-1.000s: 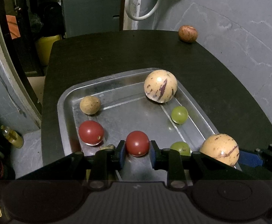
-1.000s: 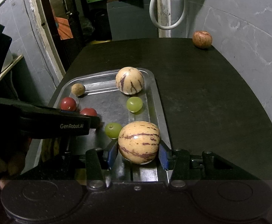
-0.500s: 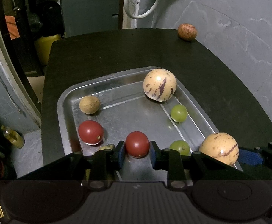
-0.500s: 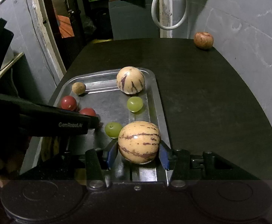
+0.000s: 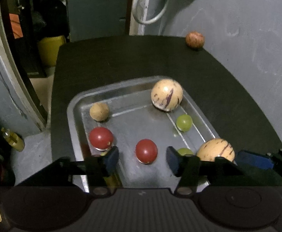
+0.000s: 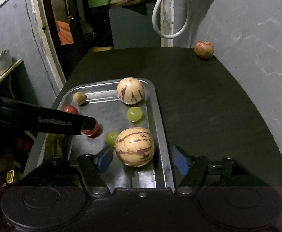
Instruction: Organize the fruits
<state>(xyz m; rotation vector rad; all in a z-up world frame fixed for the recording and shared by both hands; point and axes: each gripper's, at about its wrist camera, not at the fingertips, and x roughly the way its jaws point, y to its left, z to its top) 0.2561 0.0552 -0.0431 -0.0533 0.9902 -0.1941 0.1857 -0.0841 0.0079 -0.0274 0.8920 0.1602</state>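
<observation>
A metal tray (image 5: pixel 77 104) (image 6: pixel 160 119) on a dark table holds the fruit. My left gripper (image 5: pixel 142 159) is open, with a red tomato (image 5: pixel 146 150) lying on the tray between its pads, apart from both. A second red tomato (image 5: pixel 101 137) and a small tan fruit (image 5: pixel 99 111) lie to the left. My right gripper (image 6: pixel 142 161) is open around a striped cream melon (image 6: pixel 134 146) resting on the tray. Another striped melon (image 6: pixel 130 90) sits at the tray's far end. Two green grapes (image 6: pixel 134 113) (image 6: pixel 112 138) lie between them.
A reddish-brown apple (image 5: pixel 195 39) (image 6: pixel 203 49) sits at the table's far right corner against the grey wall. A white hose loop (image 6: pixel 170 19) hangs behind the table. The table's left edge drops to the floor, where a yellow container (image 5: pixel 51 48) stands.
Both grippers have opened. The left let go of the red tomato and the right let go of the striped melon; both fruits now rest on the tray.
</observation>
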